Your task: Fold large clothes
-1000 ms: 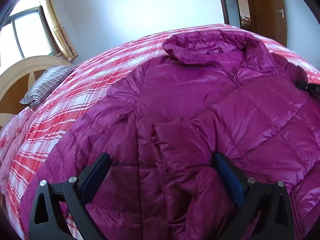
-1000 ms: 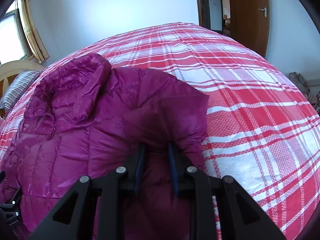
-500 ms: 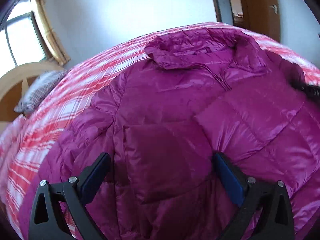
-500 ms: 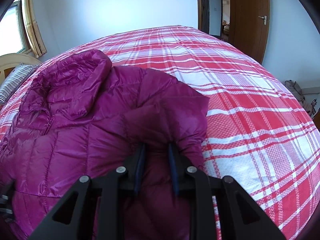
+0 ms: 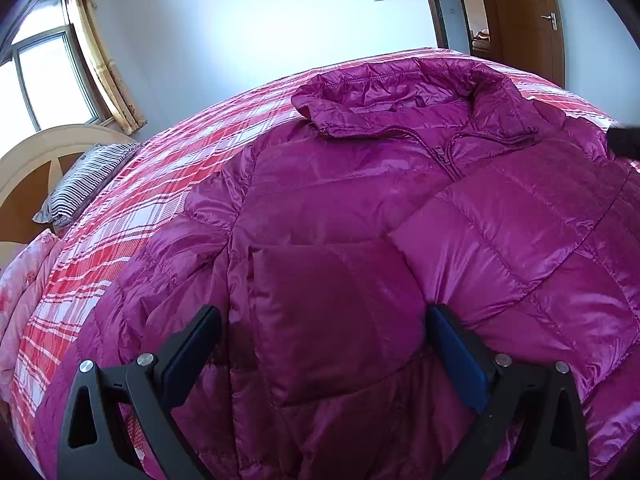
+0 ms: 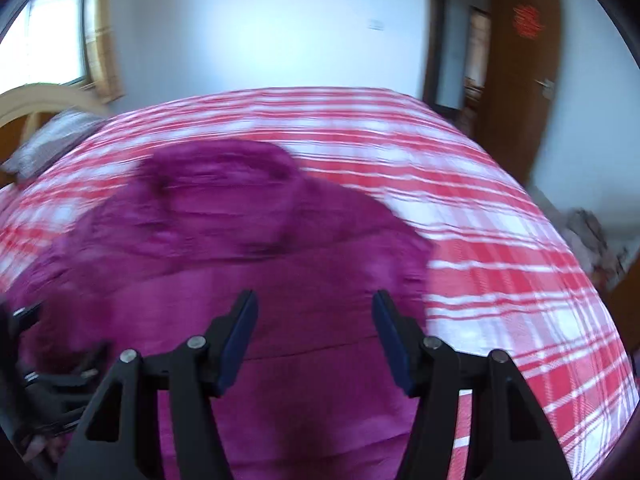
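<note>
With both sleeves laid in, jacket [image 5: 360, 216] flat on bed [image 5: 132, 216], collar far, hem near. Left tongs [image 5: 324, 344] wide open, empty; right tongs [image 6: 314, 332] just opened, nothing between, hovering over right flank.

So it's a big bed [image 5: 132, 216] with a red, pink and white plaid cover, and a shiny magenta puffer jacket [image 5: 360, 208] lies front-up right on it, collar toward the far edge and both sleeves folded in over the chest. Up by the curved wooden headboard [image 5: 44, 148] there's a striped pillow [image 5: 84, 184], and pink floral bedding [image 5: 24, 280] sits along the near left edge.
</note>
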Demonstrator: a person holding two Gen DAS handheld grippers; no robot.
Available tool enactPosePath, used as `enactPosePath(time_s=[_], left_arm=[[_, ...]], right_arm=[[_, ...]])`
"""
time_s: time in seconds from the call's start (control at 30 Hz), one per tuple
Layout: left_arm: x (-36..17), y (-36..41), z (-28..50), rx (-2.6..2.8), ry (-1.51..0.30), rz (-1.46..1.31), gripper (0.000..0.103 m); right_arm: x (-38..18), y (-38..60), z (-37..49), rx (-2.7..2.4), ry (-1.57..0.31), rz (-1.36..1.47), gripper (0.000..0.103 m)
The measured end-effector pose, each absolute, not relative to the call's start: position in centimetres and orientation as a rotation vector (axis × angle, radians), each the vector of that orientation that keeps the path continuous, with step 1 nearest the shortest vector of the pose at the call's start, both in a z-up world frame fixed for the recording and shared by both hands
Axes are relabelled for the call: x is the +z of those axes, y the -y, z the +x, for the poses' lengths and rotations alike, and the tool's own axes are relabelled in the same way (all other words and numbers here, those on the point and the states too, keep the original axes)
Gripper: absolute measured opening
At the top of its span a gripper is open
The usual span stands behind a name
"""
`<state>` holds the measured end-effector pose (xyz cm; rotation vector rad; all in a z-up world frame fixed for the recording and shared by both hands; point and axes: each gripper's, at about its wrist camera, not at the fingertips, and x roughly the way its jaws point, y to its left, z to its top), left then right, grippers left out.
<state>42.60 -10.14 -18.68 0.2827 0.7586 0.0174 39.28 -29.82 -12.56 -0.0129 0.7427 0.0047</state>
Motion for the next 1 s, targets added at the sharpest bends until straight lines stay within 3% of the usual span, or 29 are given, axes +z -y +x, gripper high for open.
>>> enactPosePath(time_s=[0.17,0.37,1.0], left_arm=[[-18.7,10.0,42.6,0.018,-0.757,0.285,0.102],[-18.7,10.0,42.6,0.019,-0.756,0.286,0.102],[-18.5,8.8,42.8,-0.044,-0.805,0.214,0.102]], right_arm=[[-14.5,26.7,39.8,0.104,-0.813,-0.006,0.052],[-19.0,27.3,40.5,0.096,-0.866,0.02,0.053],[-19.6,25.5,40.8,0.027,-0.86,-0.104,0.058]])
